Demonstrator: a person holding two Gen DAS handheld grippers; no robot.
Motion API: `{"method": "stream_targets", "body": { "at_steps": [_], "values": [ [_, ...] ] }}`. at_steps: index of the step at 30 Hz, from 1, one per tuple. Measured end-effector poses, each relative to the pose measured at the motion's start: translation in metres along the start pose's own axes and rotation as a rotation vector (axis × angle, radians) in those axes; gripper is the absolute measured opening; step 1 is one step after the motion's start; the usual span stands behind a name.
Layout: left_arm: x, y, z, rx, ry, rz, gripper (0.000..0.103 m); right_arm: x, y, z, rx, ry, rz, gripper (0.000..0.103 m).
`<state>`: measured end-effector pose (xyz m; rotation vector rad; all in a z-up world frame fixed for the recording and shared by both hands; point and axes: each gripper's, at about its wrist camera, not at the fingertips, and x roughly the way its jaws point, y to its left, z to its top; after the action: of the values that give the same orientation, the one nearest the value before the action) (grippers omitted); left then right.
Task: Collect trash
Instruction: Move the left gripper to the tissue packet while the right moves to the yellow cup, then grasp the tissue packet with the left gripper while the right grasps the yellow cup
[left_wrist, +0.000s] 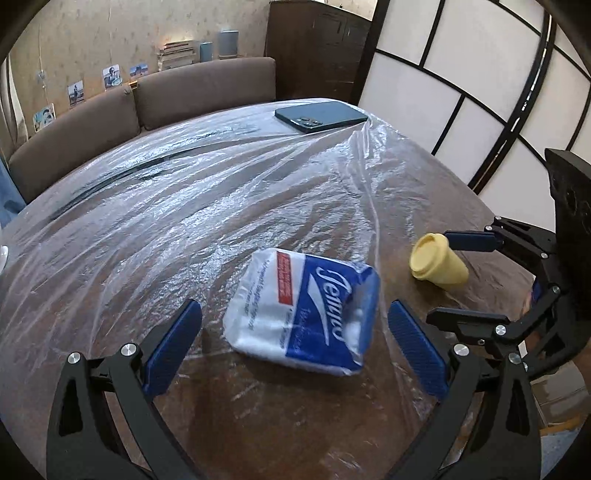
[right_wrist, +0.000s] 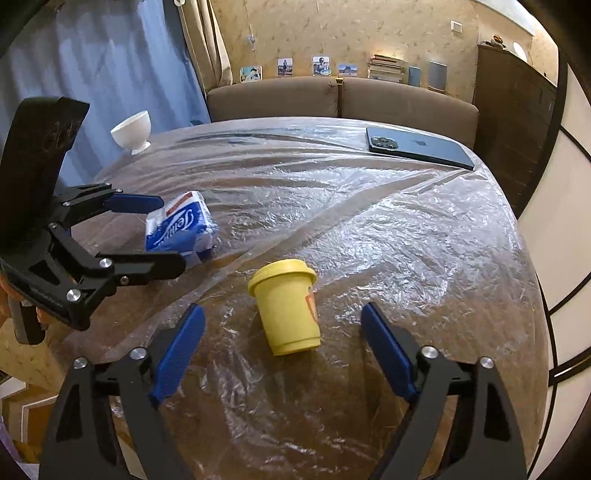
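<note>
Lying on table (left_wrist: 110, 229): tissue pack (left_wrist: 303, 312) between spread left claw (left_wrist: 291, 347), cup (right_wrist: 286, 310) toppled before spread right claw (right_wrist: 282, 345), bowl (right_wrist: 132, 131) edge-cropped.

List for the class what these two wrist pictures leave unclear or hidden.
- Yellow cup: whether anything is inside; its lid hides that in both views.
- Tissue pack: small print is too blurred to read in the left view; the left hand-held gripper partly covers it in the right view.
- White bowl: only in the right view; its contents are hidden by its wall.
</note>
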<state>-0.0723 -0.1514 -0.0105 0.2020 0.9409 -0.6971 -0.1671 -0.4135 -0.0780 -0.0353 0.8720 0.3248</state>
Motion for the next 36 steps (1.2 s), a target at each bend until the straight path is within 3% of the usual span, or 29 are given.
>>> {"method": "stream_targets", "body": {
  "at_steps": [10, 16, 18, 21, 24, 36],
  "values": [
    [0.006, -0.003, 0.002, 0.026, -0.002, 0.029, 0.096, 0.001, 0.005, 0.002, -0.038, -0.036, -0.024, 0.066],
    [0.007, -0.007, 0.003, 0.061, 0.001, 0.081, 0.08, 0.002, 0.008, 0.002, -0.044, -0.034, -0.021, 0.057],
    [0.007, -0.008, 0.004, 0.067, -0.001, 0.095, 0.07, 0.002, 0.008, 0.002, -0.045, -0.035, -0.016, 0.053],
    [0.006, -0.009, 0.003, 0.071, -0.004, 0.109, 0.067, 0.002, 0.009, 0.001, -0.044, -0.035, -0.009, 0.048],
    [0.005, -0.009, 0.004, 0.074, -0.012, 0.121, 0.061, 0.002, 0.009, 0.001, -0.047, -0.034, -0.017, 0.035],
    [-0.012, -0.004, 0.002, 0.024, -0.066, 0.137, 0.056, -0.016, 0.007, 0.004, 0.017, -0.08, 0.008, 0.035]
  ]
}}
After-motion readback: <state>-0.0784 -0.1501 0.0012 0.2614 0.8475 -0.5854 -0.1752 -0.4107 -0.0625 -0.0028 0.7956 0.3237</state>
